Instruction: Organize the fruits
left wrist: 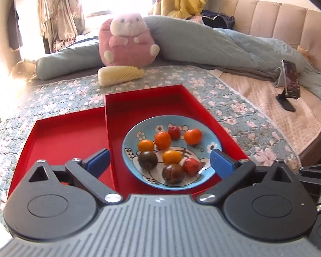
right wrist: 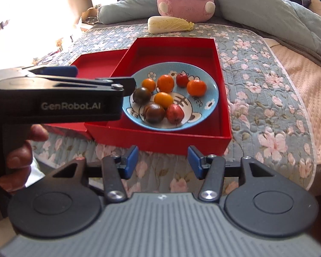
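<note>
A blue flowered plate (left wrist: 211, 141) holds several small fruits: orange ones (left wrist: 162, 139), red ones (left wrist: 191, 166) and dark brown ones (left wrist: 147, 159). The plate sits in a red box (left wrist: 143, 102). My left gripper (left wrist: 159, 160) is open, its blue pads either side of the plate's near half, above it. In the right wrist view the plate (right wrist: 211, 90) and red box (right wrist: 182, 143) lie ahead. My right gripper (right wrist: 163, 161) is open and empty over the bedspread, short of the box. The left gripper's body (right wrist: 60, 98) reaches in from the left.
A shallower red lid (left wrist: 60, 132) lies left of the box. A cabbage (left wrist: 119, 75), a pink plush (left wrist: 126, 40) and a blue duvet (left wrist: 224, 42) lie behind. A phone on a stand (left wrist: 290, 83) is at the right. The floral bedspread (right wrist: 256, 98) surrounds the box.
</note>
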`<action>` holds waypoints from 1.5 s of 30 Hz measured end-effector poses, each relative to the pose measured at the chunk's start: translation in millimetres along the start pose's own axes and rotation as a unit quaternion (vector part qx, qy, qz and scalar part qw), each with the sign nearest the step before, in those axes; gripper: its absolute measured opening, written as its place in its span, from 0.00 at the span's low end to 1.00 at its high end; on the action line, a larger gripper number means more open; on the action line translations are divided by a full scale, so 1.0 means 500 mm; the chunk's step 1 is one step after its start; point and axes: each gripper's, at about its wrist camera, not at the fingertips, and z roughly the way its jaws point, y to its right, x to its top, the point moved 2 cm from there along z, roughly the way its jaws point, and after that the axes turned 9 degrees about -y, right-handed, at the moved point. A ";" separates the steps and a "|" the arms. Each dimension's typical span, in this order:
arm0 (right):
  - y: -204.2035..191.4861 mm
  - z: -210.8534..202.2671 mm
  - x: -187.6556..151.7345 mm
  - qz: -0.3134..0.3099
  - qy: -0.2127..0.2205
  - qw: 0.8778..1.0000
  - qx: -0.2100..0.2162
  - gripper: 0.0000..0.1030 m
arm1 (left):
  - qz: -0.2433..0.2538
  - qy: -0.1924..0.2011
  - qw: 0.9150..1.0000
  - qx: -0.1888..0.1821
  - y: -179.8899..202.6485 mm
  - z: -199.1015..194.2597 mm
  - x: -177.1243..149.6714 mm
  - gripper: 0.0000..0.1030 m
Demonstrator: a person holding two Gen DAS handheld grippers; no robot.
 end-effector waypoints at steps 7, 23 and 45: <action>0.007 -0.017 -0.021 0.001 -0.009 1.000 -0.007 0.53 | -0.037 0.011 0.999 0.001 0.009 -0.041 -0.008 1.00; 0.021 0.019 -0.021 0.015 -0.029 0.999 -0.010 0.53 | 0.013 -0.009 1.000 0.023 0.047 -0.044 -0.047 1.00; 0.025 0.076 0.003 -0.014 -0.027 0.999 -0.023 0.53 | -0.019 -0.055 0.998 0.018 0.016 0.023 -0.054 1.00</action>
